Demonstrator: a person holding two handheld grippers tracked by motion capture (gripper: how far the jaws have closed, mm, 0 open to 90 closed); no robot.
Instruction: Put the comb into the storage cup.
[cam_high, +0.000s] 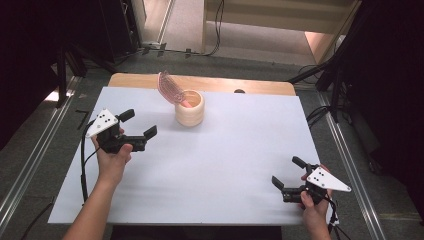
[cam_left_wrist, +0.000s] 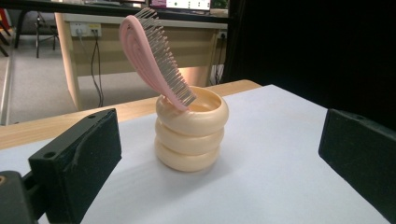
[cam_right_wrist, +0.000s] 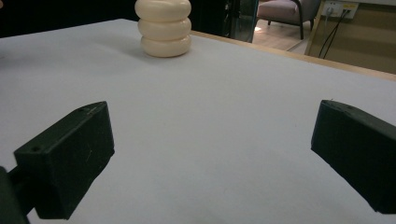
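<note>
Pink hairbrush (cam_high: 169, 88) stands handle-down in a cream ribbed holder (cam_high: 189, 109), upper centre of the high view, on the white table cover (cam_high: 215, 165). The brush leans up and left over the holder's rim, so its head sticks out well above the cup, free to be grabbed without touching the holder.

Left gripper (cam_high: 137, 123) sits at the left of the high view, near the holder but apart from it, jaws spread wide, nothing between them. In the left gripper view the holder (cam_left_wrist: 192, 128) and brush (cam_left_wrist: 154, 58) sit centred between the two black jaws, so this gripper is likely lined up on them for a reach; the wide opening would clear the brush head.

Right gripper (cam_high: 287, 172) rests at the lower right of the high view, well apart from the holder, jaws also wide open and empty. Right gripper view has the holder (cam_right_wrist: 164, 28) far off at the upper left; looks parked out of the way, probably waiting.

Judgement: approach stage, no contact yet.
</note>
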